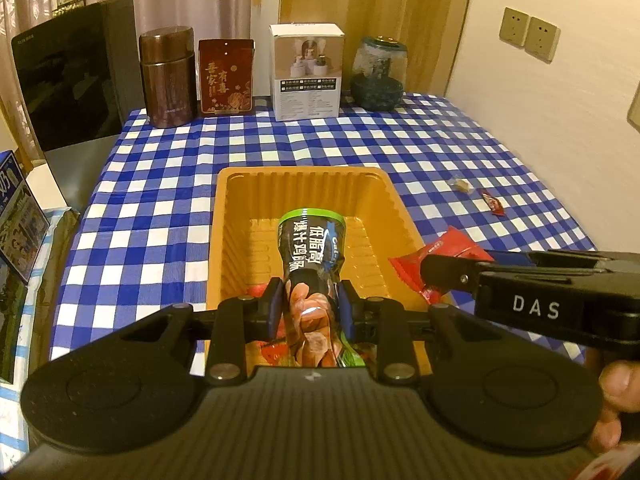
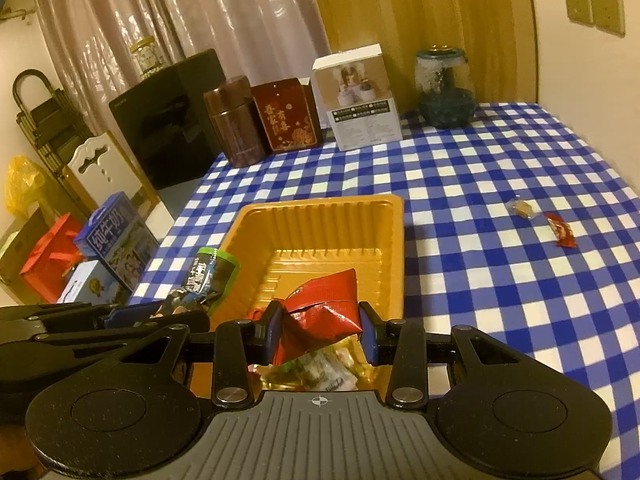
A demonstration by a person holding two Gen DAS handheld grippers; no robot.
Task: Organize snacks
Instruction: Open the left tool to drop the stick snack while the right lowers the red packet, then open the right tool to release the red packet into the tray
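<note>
An orange plastic tray (image 1: 304, 178) sits on the blue checked tablecloth, with several wrapped snacks at its near end. My left gripper (image 1: 311, 302) is shut on a black and green snack packet (image 1: 310, 256), held over the tray. My right gripper (image 2: 322, 322) is shut on a red snack packet (image 2: 324, 304), also above the tray (image 2: 320, 210). In the left wrist view the right gripper (image 1: 444, 276) enters from the right with the red packet (image 1: 424, 256). In the right wrist view the left gripper (image 2: 160, 314) shows at the left with the black and green packet (image 2: 208, 276).
Two small wrapped candies (image 1: 462, 186) (image 1: 492, 204) lie on the cloth right of the tray. Along the far edge stand a brown tin (image 1: 170, 76), a red box (image 1: 226, 76), a white box (image 1: 306, 72) and a glass jar (image 1: 378, 74). Boxes (image 2: 116, 240) sit left of the table.
</note>
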